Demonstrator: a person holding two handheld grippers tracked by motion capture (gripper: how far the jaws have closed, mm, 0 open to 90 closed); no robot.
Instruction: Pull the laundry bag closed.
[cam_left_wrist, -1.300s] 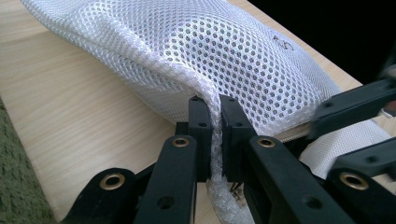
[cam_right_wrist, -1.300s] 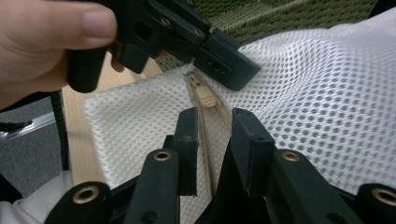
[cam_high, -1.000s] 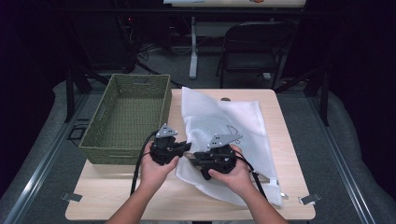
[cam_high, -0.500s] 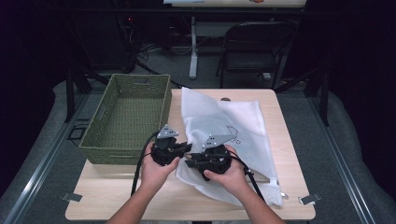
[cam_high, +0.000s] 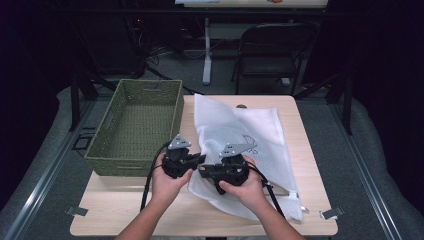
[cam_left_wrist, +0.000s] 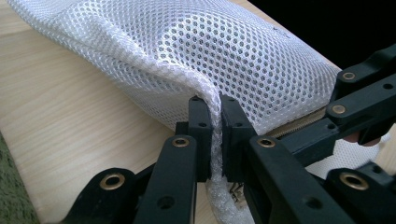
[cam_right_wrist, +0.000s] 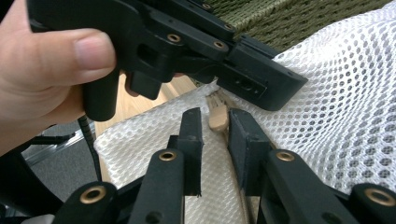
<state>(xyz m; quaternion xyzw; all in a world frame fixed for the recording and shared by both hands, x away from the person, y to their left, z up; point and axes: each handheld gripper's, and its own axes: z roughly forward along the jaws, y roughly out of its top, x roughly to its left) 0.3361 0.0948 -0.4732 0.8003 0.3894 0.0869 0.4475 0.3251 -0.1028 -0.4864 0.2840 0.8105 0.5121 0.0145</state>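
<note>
Hands meet at the counter's near edge, left of middle. Left tongs (cam_left_wrist: 213, 135) are clenched on a pinch of the mesh bag (cam_high: 250, 145), right by its zipper end. Right tongs (cam_right_wrist: 215, 135) have just been closing, and the tan zipper pull (cam_right_wrist: 218, 117) sits between their jaws with gaps at both sides, so they are not yet gripping it. Compared with a second ago both hands sit in the same spot; only the right jaws have narrowed, which suggests the pull is about to be grabbed to unzip the bag. The bag lies across the counter's (cam_high: 305, 150) middle and right. A green basket (cam_high: 137, 125) stands at the left edge. The left tongs' body crowds the pull closely.
</note>
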